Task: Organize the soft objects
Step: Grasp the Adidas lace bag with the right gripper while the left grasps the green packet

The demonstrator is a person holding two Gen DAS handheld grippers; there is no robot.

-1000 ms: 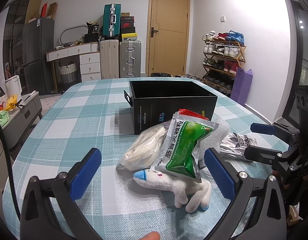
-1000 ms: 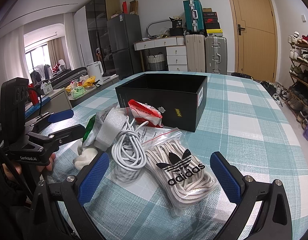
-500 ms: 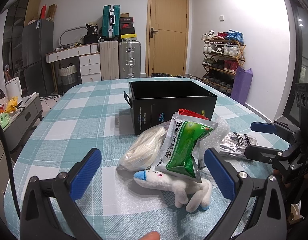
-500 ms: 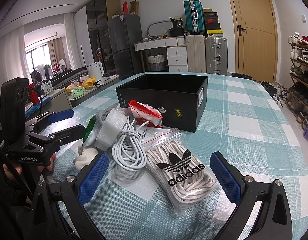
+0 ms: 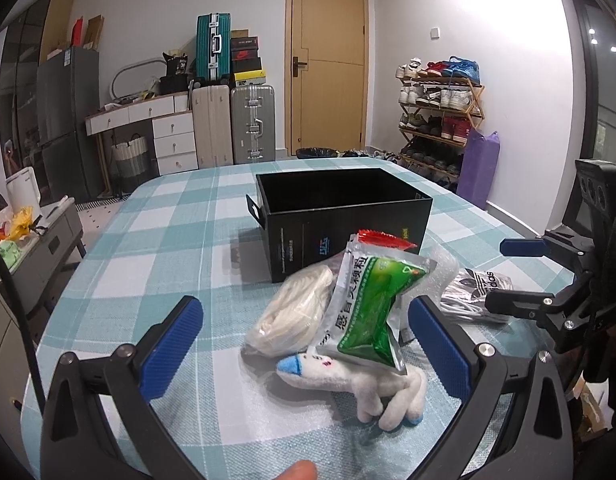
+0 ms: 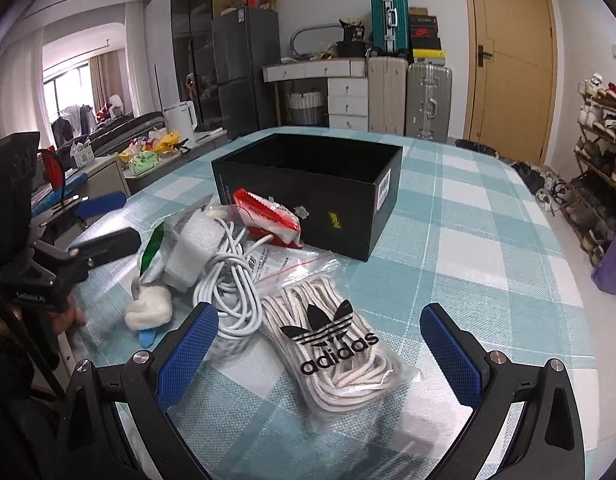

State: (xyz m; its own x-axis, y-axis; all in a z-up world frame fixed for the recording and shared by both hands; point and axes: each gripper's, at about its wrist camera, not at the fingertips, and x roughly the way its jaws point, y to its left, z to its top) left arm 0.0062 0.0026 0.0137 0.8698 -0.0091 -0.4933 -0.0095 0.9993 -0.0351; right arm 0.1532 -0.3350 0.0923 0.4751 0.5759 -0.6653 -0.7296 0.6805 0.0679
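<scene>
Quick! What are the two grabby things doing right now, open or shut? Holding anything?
Left hand-held gripper: open, holding nothing, above the plush toy.
Right hand-held gripper: open, holding nothing, above the adidas bag.

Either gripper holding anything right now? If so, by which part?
Nothing held. Left gripper and right gripper are both open, fingers spread short of the pile; the adidas bag lies loose on the table.

A glossy foil sachet (image 5: 371,312) is lying against a fuzzy plush toy (image 5: 359,380). Clear shiny plastic is wrapping the laces (image 6: 339,344).
</scene>
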